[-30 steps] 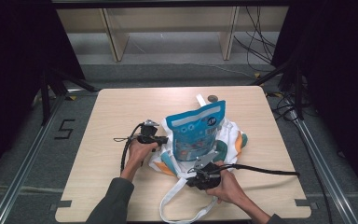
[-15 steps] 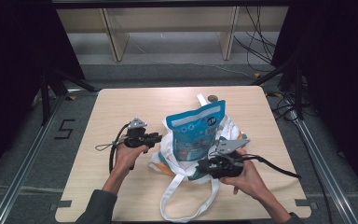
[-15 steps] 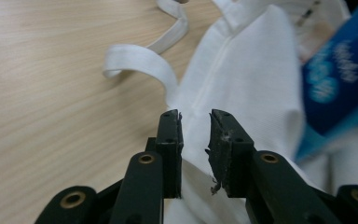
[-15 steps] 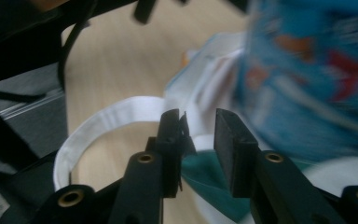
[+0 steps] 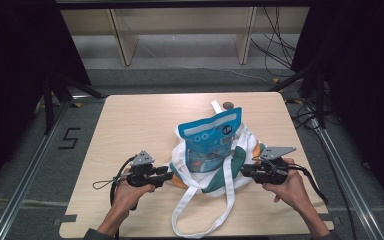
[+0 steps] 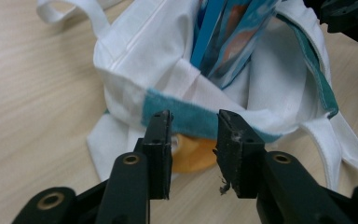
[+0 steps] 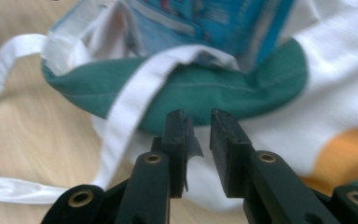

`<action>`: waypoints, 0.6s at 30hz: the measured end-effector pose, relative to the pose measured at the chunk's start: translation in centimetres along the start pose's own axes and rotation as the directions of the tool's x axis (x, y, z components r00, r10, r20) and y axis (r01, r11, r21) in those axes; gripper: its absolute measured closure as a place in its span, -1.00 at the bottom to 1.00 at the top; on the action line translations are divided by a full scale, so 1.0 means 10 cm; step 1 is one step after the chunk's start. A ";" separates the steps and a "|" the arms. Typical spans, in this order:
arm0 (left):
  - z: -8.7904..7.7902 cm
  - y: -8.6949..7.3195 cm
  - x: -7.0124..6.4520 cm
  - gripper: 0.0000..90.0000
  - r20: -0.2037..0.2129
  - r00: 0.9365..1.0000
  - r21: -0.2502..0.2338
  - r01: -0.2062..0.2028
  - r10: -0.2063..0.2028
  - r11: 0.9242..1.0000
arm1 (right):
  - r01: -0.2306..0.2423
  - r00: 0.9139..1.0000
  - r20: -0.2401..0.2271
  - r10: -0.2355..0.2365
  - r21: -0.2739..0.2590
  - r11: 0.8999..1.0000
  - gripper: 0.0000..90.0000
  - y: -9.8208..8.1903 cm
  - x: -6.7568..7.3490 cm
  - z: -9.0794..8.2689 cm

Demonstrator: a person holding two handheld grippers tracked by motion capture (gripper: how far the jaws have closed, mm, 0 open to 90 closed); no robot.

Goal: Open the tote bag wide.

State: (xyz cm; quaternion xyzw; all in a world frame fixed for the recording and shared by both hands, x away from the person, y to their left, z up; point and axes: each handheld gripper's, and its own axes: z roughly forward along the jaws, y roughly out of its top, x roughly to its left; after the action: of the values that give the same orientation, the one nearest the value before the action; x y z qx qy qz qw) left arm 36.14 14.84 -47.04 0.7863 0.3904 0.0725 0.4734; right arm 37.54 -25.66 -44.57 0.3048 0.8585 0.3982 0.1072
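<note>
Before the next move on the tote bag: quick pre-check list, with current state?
1. Left gripper off the tote bag: ok. Its jaws have just been opening; a gap shows between the pads, nothing clamped, the bag's teal rim just past the tips.
2. Right gripper off the bag: ok. Its jaws have just been closing a little, but a gap remains and no cloth is between them.
3. Blue pouch seated in the bag: ok, upright, top half above the rim.
4. Bag stable without support: cannot tell; it is slumped around the pouch.
5. Straps out of the way: not ok, one loops on the table between the hands.
</note>
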 end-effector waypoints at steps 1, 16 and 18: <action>-0.02 -0.02 -0.01 0.42 0.003 1.000 -0.004 0.010 -0.010 1.000 | -0.027 1.000 0.008 0.027 0.016 1.000 0.69 -0.02 0.00 -0.01; -0.11 -0.23 -0.28 0.12 -0.036 0.999 -0.004 0.015 -0.015 1.000 | -0.097 0.993 0.074 0.095 0.020 0.995 0.48 -0.29 -0.12 -0.05; -0.14 -0.25 -0.27 0.05 -0.058 0.998 -0.011 0.009 -0.009 1.000 | -0.102 0.991 0.091 0.099 0.025 0.994 0.37 -0.31 -0.15 -0.09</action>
State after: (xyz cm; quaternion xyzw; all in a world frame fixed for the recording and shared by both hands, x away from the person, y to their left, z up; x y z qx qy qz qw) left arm 32.24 14.56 -47.64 0.7796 0.4071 0.0954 0.4662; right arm 36.98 -28.71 -46.42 0.3668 0.8422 0.3762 0.1209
